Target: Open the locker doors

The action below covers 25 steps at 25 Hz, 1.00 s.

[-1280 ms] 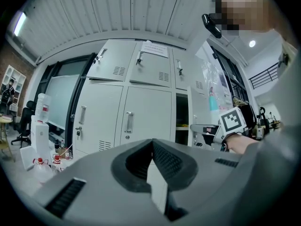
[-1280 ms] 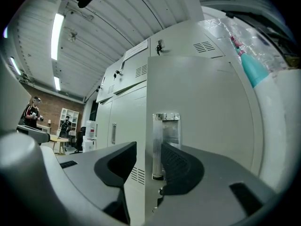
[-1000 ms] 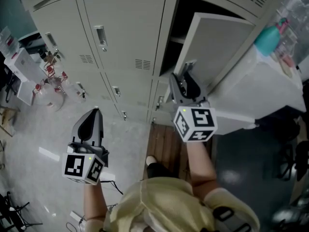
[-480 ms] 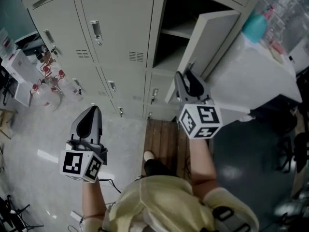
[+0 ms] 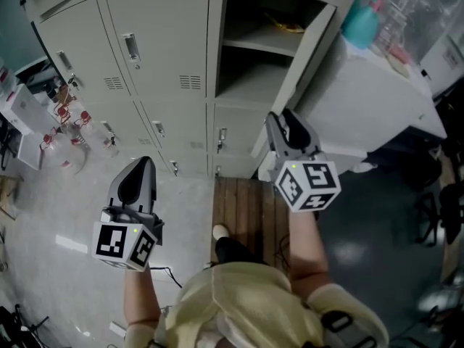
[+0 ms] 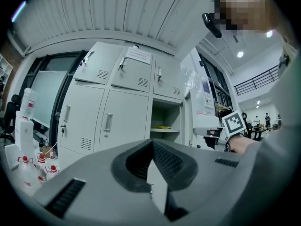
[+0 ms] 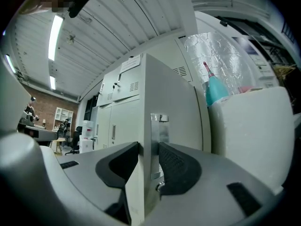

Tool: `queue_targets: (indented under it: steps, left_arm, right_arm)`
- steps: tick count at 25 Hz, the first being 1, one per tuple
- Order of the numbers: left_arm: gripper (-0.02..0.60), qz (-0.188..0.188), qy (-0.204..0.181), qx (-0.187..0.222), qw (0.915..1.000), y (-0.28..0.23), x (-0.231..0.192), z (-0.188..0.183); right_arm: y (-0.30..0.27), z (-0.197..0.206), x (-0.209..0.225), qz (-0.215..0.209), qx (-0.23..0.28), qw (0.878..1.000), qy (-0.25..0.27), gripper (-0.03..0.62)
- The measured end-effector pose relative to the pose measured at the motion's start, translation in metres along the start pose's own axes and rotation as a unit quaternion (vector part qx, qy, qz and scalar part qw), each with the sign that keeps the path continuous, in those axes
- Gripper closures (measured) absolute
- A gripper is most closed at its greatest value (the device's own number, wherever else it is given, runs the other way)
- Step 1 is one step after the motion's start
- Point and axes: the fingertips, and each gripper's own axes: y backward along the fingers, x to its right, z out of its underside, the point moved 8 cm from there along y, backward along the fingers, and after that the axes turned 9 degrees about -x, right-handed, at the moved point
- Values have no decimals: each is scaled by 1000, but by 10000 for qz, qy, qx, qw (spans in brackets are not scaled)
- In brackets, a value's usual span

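Grey-painted steel locker door point(image 5: 304, 71), upper right compartment: swung well out from the locker bank point(image 5: 163, 20), free edge caught in the right gripper point(image 5: 287, 127). Jaws just closed down from wider, set fairly far apart yet pressing on either face of the panel, one pad on bare sheet, the other on the bright handle plate point(image 7: 159, 140). Gripped at the handle edge, farthest from the hinge, presumably for best leverage. Held level and in line with the door edge, apparently to follow its arc.

Idle left gripper point(image 5: 142, 167): jaws drawn together, nothing between. Parked low and well apart from the lockers, facing the closed doors, probably to stay out of the swing and ready for the next handle point(image 5: 131, 47).

Compartment interior: shelf point(image 5: 254, 46) exposed, yellowish item point(image 5: 286, 25) lying on it, identity unclear. Beyond the open door, teal bottle point(image 5: 360, 22) on a white unit point(image 5: 377, 93), a likely limit to further travel.

Against one second earlier: door then covering most of the opening and hiding the shelf, now opened wide, right gripper carried rightward with it. Left gripper much where it was. Remaining doors shut, task judged barely begun.
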Motion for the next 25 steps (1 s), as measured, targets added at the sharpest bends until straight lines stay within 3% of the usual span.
queue_targets:
  steps: [25]
  left_arm:
    - [578, 610, -40, -92, 9981, -18, 24, 4]
  right_arm:
    - [75, 11, 50, 1317, -17, 9912, -85, 476]
